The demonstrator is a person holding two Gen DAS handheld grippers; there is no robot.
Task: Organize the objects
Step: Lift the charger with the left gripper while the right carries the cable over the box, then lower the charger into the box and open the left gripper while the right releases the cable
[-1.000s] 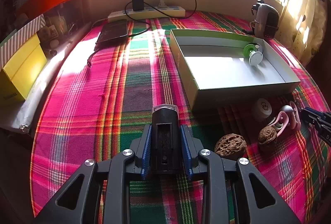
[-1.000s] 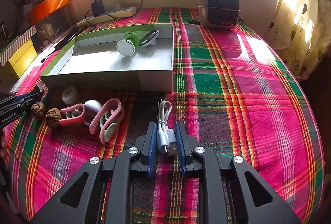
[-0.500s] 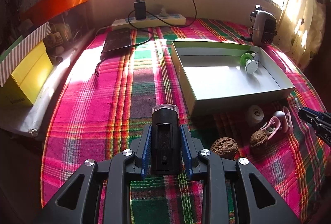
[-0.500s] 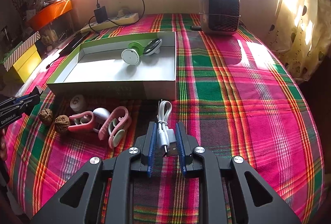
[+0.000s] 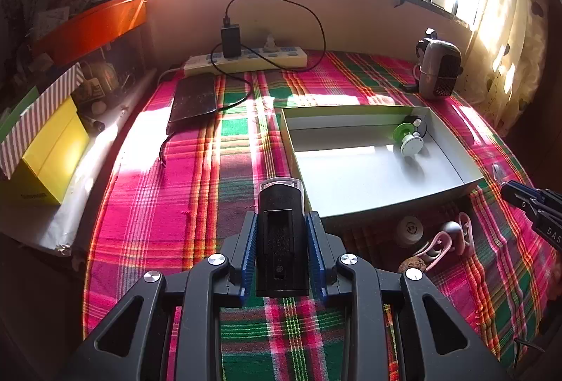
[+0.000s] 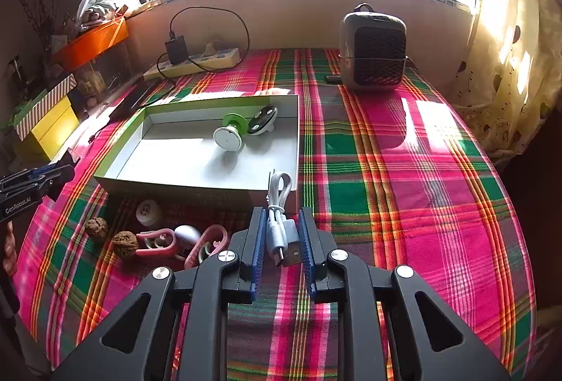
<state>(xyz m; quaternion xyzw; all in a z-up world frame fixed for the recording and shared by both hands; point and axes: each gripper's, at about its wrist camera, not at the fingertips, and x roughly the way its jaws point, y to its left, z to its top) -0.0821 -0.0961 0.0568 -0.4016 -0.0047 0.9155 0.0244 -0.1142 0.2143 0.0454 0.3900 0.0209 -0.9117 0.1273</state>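
Left gripper (image 5: 282, 252) raised over plaid tablecloth (image 5: 175, 205), angled down toward near-left corner of open box (image 5: 456, 166); blue pads (image 5: 248, 251) clamped on both sides of upright black light (image 5: 281, 240), clear lens end forward. Right gripper (image 6: 281, 249) likewise lifted, level, pointing at box's front wall; pads pinched on bundled white USB cable (image 6: 277, 219), loop end sticking out over box edge. Green-and-white spool (image 6: 230, 133) and oval gadget (image 6: 262, 121) lying inside box near back wall. Walnuts (image 6: 124, 243), pink clips (image 6: 207, 244), small white cap (image 6: 147, 212) on cloth just in front of box.
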